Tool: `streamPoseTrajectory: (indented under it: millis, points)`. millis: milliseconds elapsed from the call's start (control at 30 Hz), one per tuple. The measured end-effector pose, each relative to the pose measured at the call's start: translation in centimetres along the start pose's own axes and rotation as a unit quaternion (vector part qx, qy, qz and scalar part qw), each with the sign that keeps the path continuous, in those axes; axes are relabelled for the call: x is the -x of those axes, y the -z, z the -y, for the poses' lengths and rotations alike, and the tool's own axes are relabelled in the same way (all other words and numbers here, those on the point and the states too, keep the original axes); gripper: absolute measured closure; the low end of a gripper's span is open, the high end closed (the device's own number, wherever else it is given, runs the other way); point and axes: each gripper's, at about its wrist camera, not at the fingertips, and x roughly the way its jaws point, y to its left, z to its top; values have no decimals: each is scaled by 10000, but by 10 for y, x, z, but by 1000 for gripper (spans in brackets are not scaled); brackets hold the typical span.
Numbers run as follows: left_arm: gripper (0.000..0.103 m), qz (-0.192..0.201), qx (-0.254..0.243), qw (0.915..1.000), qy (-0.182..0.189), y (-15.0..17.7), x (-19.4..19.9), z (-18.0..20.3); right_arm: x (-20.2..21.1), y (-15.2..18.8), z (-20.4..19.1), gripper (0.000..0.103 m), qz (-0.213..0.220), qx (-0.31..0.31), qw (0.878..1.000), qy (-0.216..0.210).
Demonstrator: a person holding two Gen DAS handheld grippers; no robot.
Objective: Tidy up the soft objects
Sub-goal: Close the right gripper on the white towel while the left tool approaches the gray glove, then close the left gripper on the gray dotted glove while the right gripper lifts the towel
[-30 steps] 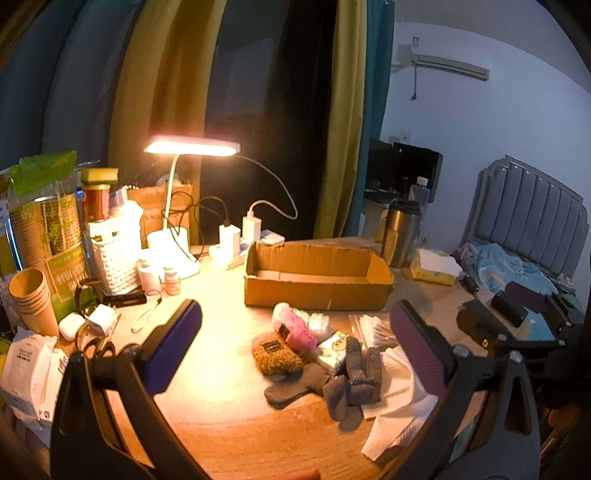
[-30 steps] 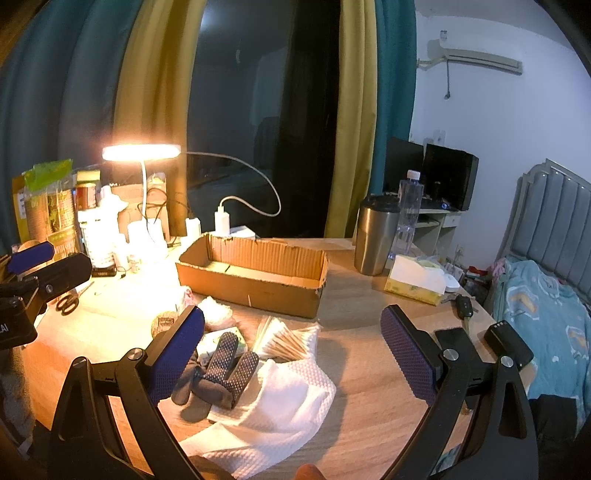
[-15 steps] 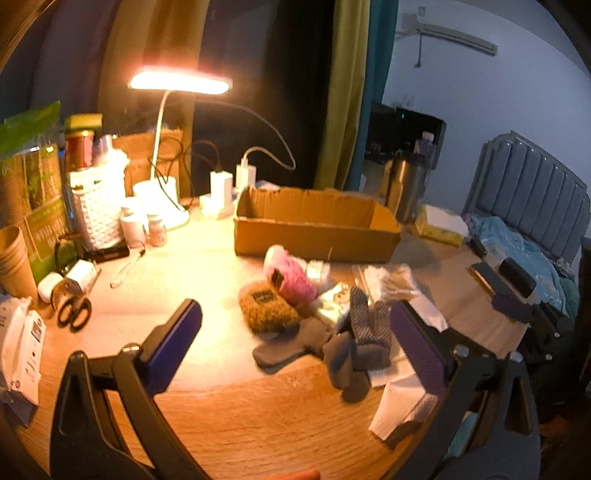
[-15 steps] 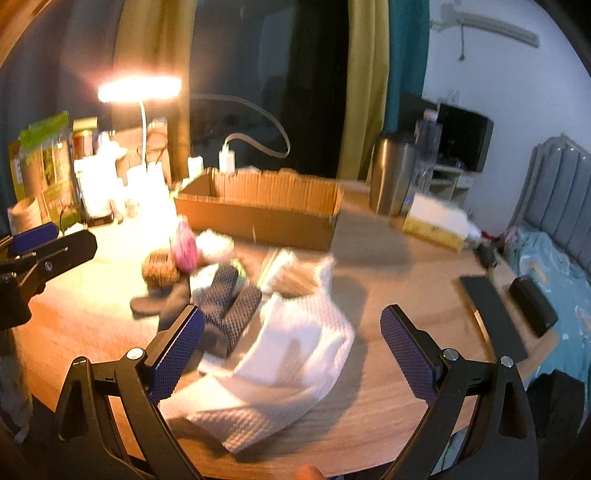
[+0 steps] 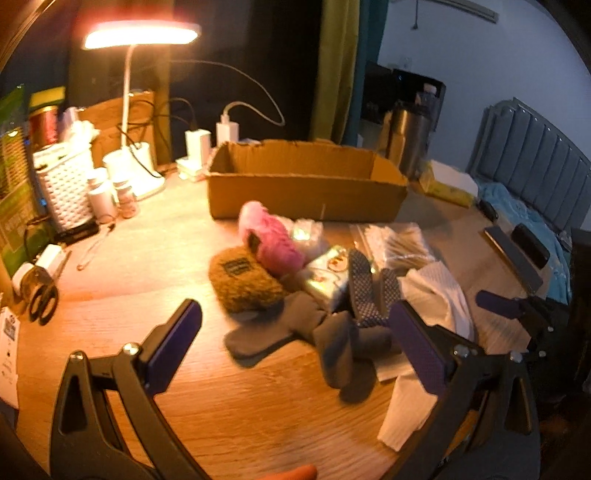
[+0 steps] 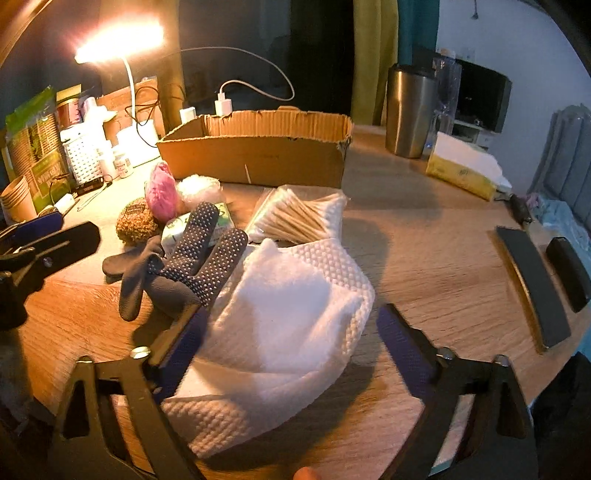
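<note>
1. The soft things lie heaped mid-surface, just near of the cardboard box [image 6: 258, 155]: a white waffle-textured cloth [image 6: 288, 317] crumpled nearest, grey gloves with dotted grip palms [image 6: 199, 251] on its left edge, then a fuzzy brown pouch [image 5: 243, 282] and a fluffy pink one [image 5: 271, 240] farther left.
2. A clear bag of cotton swabs [image 6: 299, 218] rests between the cloth and the box, touching the cloth's far edge.
3. The right gripper [image 6: 291, 332] straddles the cloth, its jaws closing with the cloth between them; the left pad looks to meet the fabric, the right stands clear of it.
4. The left gripper [image 5: 295, 343] hangs over the grey gloves with jaws wide apart, holding nothing.
5. The box is open-topped, with ragged corrugated edges.
6. Around the wooden surface [image 6: 424, 258]: a lit desk lamp [image 5: 140, 35] far left, a white woven basket [image 5: 66, 188], scissors [image 5: 42, 299], a steel tumbler [image 6: 408, 110] and a yellow tissue pack [image 6: 461, 170] far right.
</note>
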Motion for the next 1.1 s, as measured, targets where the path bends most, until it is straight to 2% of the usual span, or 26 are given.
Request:
streamPoseTrajectory:
  millis: [33,167,233,300,367,433,467,667,733,833,900,1000,1100]
  points:
    - [0,-62,-19,10000,8,0,-4,3,-4,1,1,21,-51,16,10000,-33]
    - [1,-277,-123,9995,37,1,-19,12,-21,8,5,23,-318,68,9995,-57]
    - [1,-368,-166,9992,25,2,-25,15,-21,9,6,27,-273,150,9995,-42]
    - [1,-438,-243,9987,2,2,-30,20,-22,9,9,43,-204,157,9997,-20]
    - [1,-508,-315,9982,-6,3,-35,23,-21,8,15,75,-150,113,9998,-31]
    - [1,-596,-407,9974,-33,4,-42,28,-20,6,22,86,-143,67,9998,-97]
    - [2,-656,-470,9967,-29,5,-46,31,-20,6,24,88,-146,46,9998,-127]
    - [28,-938,-724,9930,28,8,-62,46,-13,4,35,90,-19,5,9995,-304]
    - [30,-943,-714,9930,63,9,-63,47,-10,2,39,90,56,-19,9996,-292]
    - [38,-948,-710,9928,178,8,-63,47,-7,0,42,91,111,6,9997,-238]
    - [53,-956,-675,9926,319,9,-62,47,-5,0,44,92,146,34,9996,-225]
    - [59,-987,-650,9918,481,8,-59,48,0,-3,46,92,215,45,9996,-194]
    - [61,-905,-670,9920,577,6,-50,50,8,-7,47,92,339,50,9993,-181]
